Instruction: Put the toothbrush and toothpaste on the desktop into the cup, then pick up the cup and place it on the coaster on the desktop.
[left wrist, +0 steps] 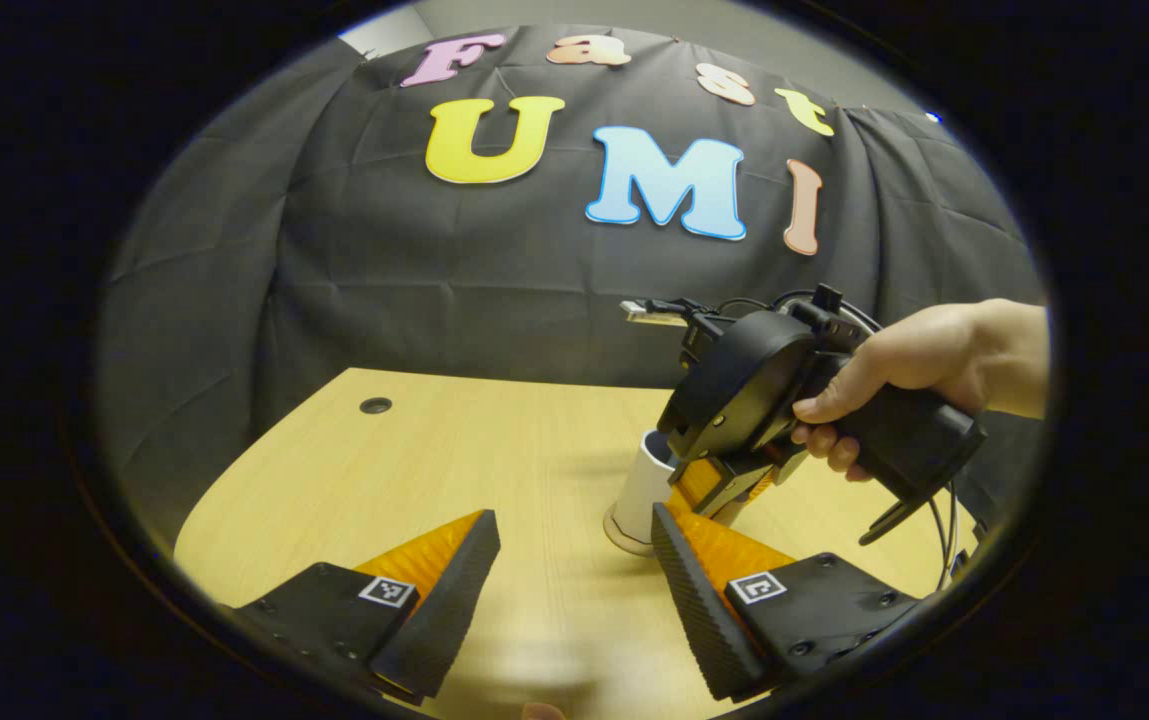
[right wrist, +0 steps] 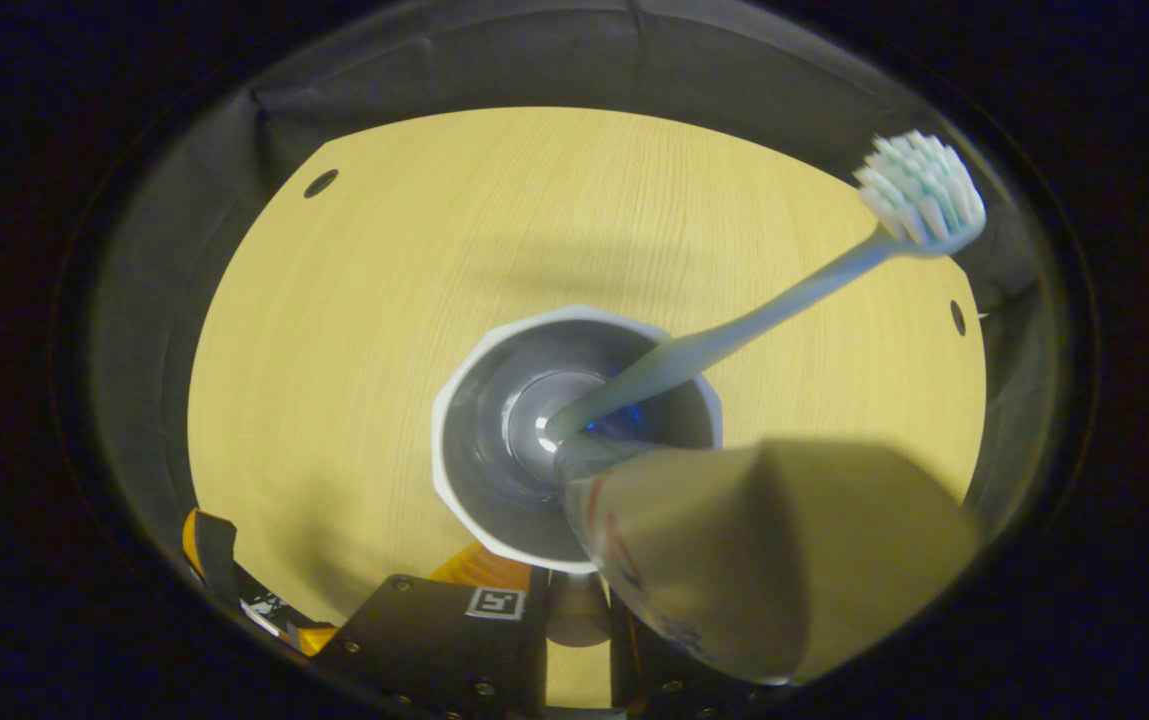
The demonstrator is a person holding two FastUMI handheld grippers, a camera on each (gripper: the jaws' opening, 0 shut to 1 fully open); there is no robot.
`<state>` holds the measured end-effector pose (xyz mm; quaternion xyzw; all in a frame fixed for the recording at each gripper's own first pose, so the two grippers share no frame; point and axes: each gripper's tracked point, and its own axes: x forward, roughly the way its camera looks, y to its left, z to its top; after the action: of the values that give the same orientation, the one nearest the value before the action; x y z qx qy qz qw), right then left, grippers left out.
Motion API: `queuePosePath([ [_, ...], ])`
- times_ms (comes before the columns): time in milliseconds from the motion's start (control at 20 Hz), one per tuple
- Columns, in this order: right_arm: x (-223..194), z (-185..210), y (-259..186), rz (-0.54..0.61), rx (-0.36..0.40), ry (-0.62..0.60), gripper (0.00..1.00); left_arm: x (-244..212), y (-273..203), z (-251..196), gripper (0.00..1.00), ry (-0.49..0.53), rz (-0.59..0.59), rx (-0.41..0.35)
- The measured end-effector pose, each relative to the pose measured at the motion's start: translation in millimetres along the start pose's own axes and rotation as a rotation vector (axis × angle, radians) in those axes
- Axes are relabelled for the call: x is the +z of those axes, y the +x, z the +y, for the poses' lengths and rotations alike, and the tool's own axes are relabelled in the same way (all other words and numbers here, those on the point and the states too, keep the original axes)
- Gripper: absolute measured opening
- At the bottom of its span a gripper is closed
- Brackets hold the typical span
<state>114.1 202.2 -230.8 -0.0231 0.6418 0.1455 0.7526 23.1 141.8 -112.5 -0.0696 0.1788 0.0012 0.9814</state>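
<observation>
A white cup (left wrist: 642, 487) sits on a round pale coaster (left wrist: 622, 535) right of the desk's middle; I cannot tell whether its foot fully rests there. In the right gripper view I look straight down into the cup (right wrist: 474, 440). A pale blue toothbrush (right wrist: 734, 335) leans inside it, bristles up, beside the toothpaste tube (right wrist: 764, 550). My right gripper (right wrist: 579, 595), held by a hand (left wrist: 919, 375), is closed narrowly on a part at the cup's near side. That right gripper (left wrist: 719, 490) hangs over the cup's right side. My left gripper (left wrist: 574, 520) stands open and holds nothing, a little in front of the cup.
The wooden desk (left wrist: 434, 450) has a cable hole (left wrist: 375, 405) at the back left; two such holes (right wrist: 320, 183) (right wrist: 957, 317) show from above. Black cloth walls the booth behind. The left gripper's finger (right wrist: 224, 575) lies low at the desk's near edge.
</observation>
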Motion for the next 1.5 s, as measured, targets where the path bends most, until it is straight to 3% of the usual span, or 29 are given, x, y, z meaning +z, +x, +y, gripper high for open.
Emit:
queuePosePath([
  [300,2,-3,-14,-0.041,0.025,0.000,0.32,4,4,-6,0.98,0.005,-0.009,-0.012],
  [350,3,-2,-19,-0.052,0.035,0.004,0.41,6,5,-7,0.99,0.008,-0.013,-0.013],
  [400,4,0,-26,-0.070,0.050,0.008,0.41,7,6,-8,0.99,0.012,-0.017,-0.010],
  [450,5,0,-32,-0.089,0.055,0.011,0.48,7,7,-9,0.98,0.016,-0.021,-0.010],
  [600,6,1,-63,-0.154,0.102,0.025,0.48,14,12,-13,0.98,0.029,-0.034,-0.005],
  [700,5,-2,-76,-0.199,0.122,0.035,0.61,20,15,-17,0.98,0.039,-0.046,-0.005],
  [900,-1,-9,-114,-0.306,0.182,0.084,0.61,34,18,-33,0.98,0.048,-0.068,-0.016],
  [950,-3,-13,-125,-0.332,0.193,0.104,0.70,38,18,-39,0.98,0.045,-0.072,-0.027],
  [1000,-8,-17,-134,-0.358,0.201,0.124,0.69,46,17,-46,0.98,0.045,-0.087,-0.033],
  [1300,-33,-60,-180,-0.604,0.116,0.154,0.69,90,12,-88,0.98,0.088,-0.177,-0.075],
  [1450,-45,-83,-203,-0.746,0.027,0.128,0.95,108,2,-109,0.98,0.086,-0.213,-0.076],
  [1500,-48,-86,-212,-0.794,0.007,0.119,0.95,114,-4,-118,0.98,0.079,-0.226,-0.077],
])
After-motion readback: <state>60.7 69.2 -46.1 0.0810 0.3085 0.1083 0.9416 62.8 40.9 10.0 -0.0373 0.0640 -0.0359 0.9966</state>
